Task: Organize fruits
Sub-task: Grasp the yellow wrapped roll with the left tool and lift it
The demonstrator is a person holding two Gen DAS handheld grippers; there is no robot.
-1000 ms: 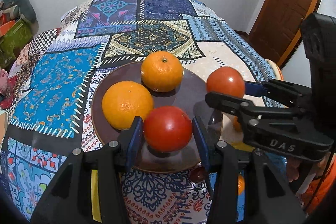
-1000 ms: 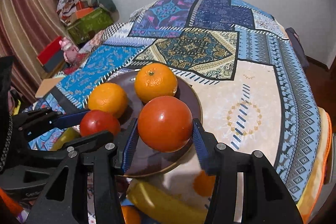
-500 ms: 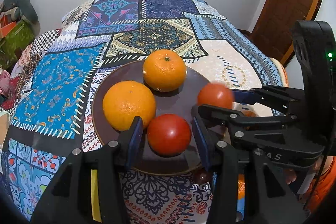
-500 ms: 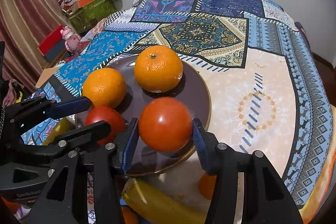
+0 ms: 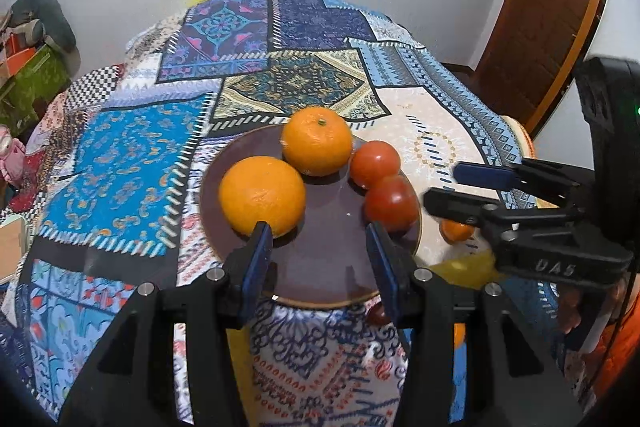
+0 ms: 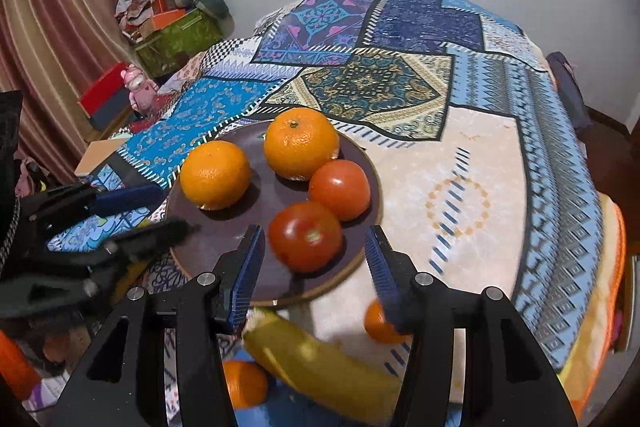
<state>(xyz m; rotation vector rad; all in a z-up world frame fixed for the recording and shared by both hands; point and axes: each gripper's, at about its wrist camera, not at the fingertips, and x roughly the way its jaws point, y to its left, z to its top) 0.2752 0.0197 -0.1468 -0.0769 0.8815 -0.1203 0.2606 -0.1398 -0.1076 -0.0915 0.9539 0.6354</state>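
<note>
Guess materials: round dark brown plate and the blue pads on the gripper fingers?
Round dark brown plate: looks like glossy glass or glazed ceramic; it mirrors the fruit and has a pale rim. Blue pads: likely ribbed rubber or soft plastic, matte; fine ridges show.

A patchwork-patterned cloth [image 5: 248,75] covers the worktop, with a brown wooden door [image 5: 548,7] at far right, striped curtains [image 6: 44,27] at left and a pink toy [image 6: 138,89] beside stacked boxes [image 6: 176,27].
</note>
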